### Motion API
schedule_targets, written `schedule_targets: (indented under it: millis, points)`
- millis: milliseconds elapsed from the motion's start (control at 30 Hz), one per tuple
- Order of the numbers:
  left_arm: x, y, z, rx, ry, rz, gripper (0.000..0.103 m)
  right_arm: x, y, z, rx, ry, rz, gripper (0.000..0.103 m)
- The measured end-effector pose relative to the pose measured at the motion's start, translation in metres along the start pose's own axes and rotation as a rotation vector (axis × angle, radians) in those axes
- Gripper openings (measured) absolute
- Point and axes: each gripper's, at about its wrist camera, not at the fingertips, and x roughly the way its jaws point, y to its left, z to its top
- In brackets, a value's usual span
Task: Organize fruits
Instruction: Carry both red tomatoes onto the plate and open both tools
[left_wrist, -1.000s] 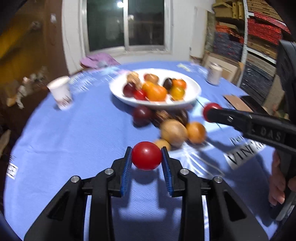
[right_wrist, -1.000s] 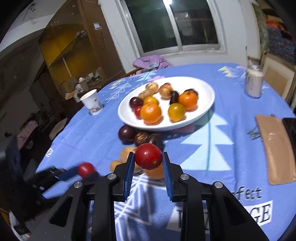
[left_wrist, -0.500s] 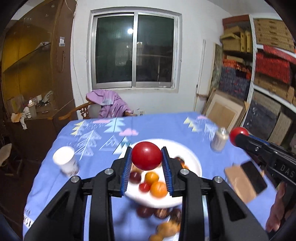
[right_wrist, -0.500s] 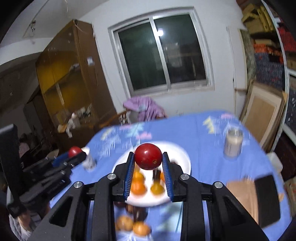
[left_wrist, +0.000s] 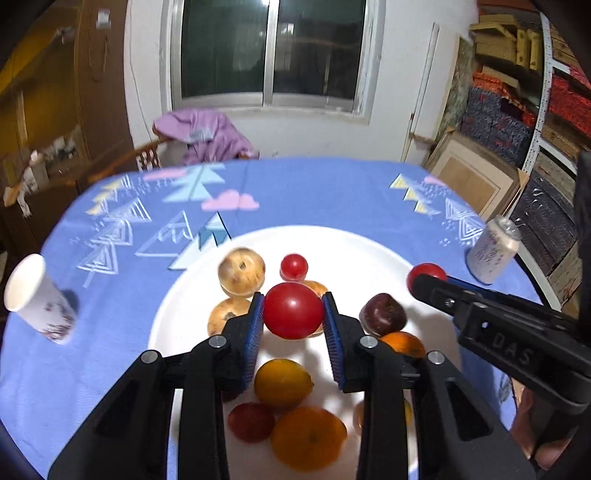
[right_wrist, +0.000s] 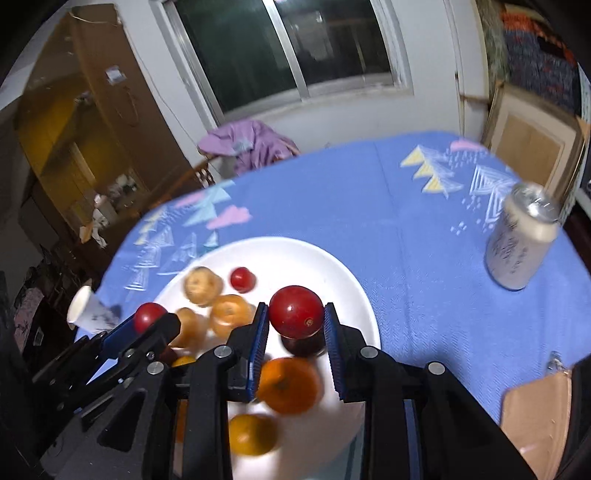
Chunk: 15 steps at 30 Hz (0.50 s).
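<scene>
My left gripper (left_wrist: 293, 316) is shut on a red tomato (left_wrist: 293, 311) and hangs over the middle of the white plate (left_wrist: 354, 243). My right gripper (right_wrist: 295, 321) is shut on a darker red tomato (right_wrist: 295, 311) over the right half of the same plate (right_wrist: 295, 254). In the left wrist view the right gripper (left_wrist: 430, 282) comes in from the right with its red tomato (left_wrist: 424, 272). In the right wrist view the left gripper (right_wrist: 155, 323) shows at the left with its tomato (right_wrist: 147, 315). On the plate lie oranges (left_wrist: 308, 437), tan fruits (left_wrist: 242, 272), a small red tomato (left_wrist: 293, 266) and a dark plum (left_wrist: 382, 314).
A blue patterned cloth (left_wrist: 314, 192) covers the round table. A paper cup (left_wrist: 37, 299) stands at the left and a drink can (right_wrist: 521, 243) at the right. A brown flat item (right_wrist: 539, 417) lies at the right front. A chair with purple cloth (left_wrist: 207, 136) stands behind.
Both grippers, each still shut on its tomato, moved forward from above the loose fruit on the cloth to above the plate. The plate now fills the lower part of both views.
</scene>
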Motion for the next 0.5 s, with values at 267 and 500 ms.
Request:
schedule_targets:
  millis: [267, 500]
  points:
    - [0.028, 0.016, -0.001, -0.056, 0.061, -0.032, 0.031, 0.035, 0.007, 0.002, -0.049, 0.016, -0.031, 0.032]
    - [0.022, 0.014, -0.001, -0.050, 0.036, -0.005, 0.070, 0.036, 0.004, 0.004, -0.051, 0.009, -0.037, 0.035]
